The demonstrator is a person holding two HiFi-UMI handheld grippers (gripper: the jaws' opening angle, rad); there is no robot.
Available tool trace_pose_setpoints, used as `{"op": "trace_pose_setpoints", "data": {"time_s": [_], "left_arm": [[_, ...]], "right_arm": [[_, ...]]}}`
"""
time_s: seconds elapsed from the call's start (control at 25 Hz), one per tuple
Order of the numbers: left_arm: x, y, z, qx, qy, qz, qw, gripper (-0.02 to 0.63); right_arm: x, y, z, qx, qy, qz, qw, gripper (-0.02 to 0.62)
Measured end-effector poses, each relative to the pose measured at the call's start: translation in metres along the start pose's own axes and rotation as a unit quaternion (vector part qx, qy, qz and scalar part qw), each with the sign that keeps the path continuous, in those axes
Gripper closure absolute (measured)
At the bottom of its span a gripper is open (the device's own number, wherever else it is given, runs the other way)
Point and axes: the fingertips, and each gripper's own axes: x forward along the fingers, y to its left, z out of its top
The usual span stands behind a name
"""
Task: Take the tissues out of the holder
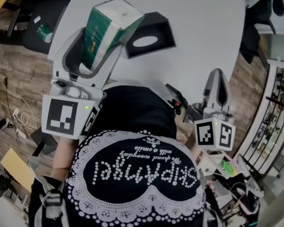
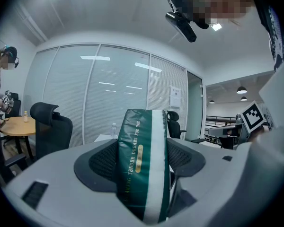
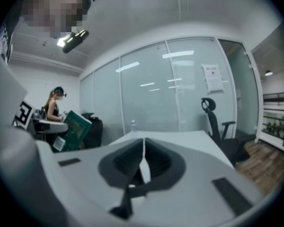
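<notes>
My left gripper [image 1: 97,41] is shut on a green and white tissue pack [image 1: 109,27], lifted clear above the white table [image 1: 203,27]. In the left gripper view the pack [image 2: 144,167] stands on edge, pinched between both pads. The black tissue holder [image 1: 149,34] with its oval opening sits on the table just right of the pack, apart from it. My right gripper [image 1: 217,86] is held low near the table's front edge, shut with nothing between its jaws [image 3: 142,162]. The raised pack [image 3: 75,129] shows at the left of the right gripper view.
A black office chair [image 1: 258,27] stands at the table's right side. Wooden floor and cables lie to the left. Glass partition walls [image 2: 109,93] and another chair [image 2: 49,126] stand beyond the table. A person [image 3: 54,108] stands in the background.
</notes>
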Motion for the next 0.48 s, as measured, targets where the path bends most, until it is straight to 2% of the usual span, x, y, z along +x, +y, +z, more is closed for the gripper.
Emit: {"op": "trace_pose_setpoints", "data": {"time_s": [0.48], "left_arm": [[0.0006,0.0000,-0.0004,-0.003,-0.001,-0.002,1.0000,0.264]], "right_arm": [[-0.0025,-0.0015,0.0008,0.003,-0.007,-0.009,1.000,0.560]]}}
